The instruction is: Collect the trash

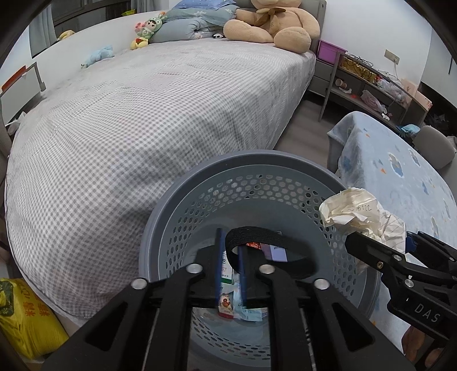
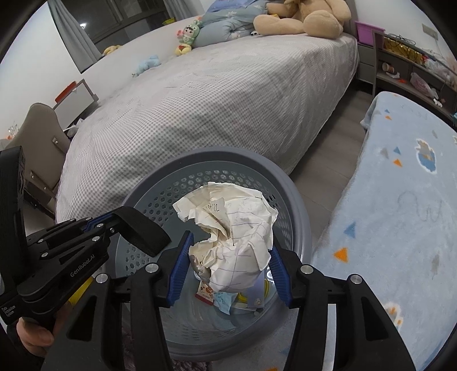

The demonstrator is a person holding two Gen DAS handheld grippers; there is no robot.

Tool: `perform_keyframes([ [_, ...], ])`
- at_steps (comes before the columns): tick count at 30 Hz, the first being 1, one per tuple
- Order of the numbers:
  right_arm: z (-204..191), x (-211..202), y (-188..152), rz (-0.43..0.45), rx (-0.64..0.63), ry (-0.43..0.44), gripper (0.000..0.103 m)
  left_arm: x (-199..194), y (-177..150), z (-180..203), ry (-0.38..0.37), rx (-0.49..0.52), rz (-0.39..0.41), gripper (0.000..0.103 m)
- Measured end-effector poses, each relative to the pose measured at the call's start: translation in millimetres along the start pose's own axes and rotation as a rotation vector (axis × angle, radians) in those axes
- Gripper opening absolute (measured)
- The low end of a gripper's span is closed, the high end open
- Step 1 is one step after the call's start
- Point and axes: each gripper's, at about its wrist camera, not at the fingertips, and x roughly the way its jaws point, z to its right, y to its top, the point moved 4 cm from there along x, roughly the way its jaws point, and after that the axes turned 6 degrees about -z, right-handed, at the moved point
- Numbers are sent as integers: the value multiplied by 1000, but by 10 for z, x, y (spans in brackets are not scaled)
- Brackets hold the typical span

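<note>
The right gripper [image 2: 230, 256] pointed steeply down over the round grey perforated plastic basket [image 2: 288, 199], its blue-padded jaws parted around a crumpled ball of cream lined paper [image 2: 234, 234]. The left pad lay against the paper's side, and the right pad stood at its lower right edge; whether the pads pressed on it could not be told. The paper hung above the basket's mouth, well clear of its floor.

The left gripper [image 1: 231, 265] also tilted down into the basket, just left of the right one, its jaws only narrowly apart. A loop of black fabric strap [image 1: 268, 242] hung around one of its fingers, over the basket's inside; whether the jaws still pinched it could not be told. In the right wrist view a hand [image 2: 37, 339] wrapped the left gripper's black handle at the lower left.

On the basket's floor lay small wrappers and cartons, among them a red-and-white packet [image 1: 225, 306] and a pale blue wrapper [image 2: 224, 302].

Behind the basket stood a bed with a grey-and-white checked cover [image 1: 128, 137], with a tan plush bear [image 1: 274, 22] at its far end. To the basket's right was a surface draped in a light blue printed blanket [image 2: 400, 214].
</note>
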Motion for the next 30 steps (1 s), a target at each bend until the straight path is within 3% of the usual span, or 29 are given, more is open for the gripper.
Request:
perform_keyframes([
  [3,-14,-31,30,19,-6,-3,62,-57,3,-51,29,-13,25,44],
  [5,-20,-36,44,23,-10,-11,63,-93,10,-77,34,-22,38,49],
  [30,-28,27,-14,15,5,-17,70,-168,-4,-76,17,-37,52,61],
])
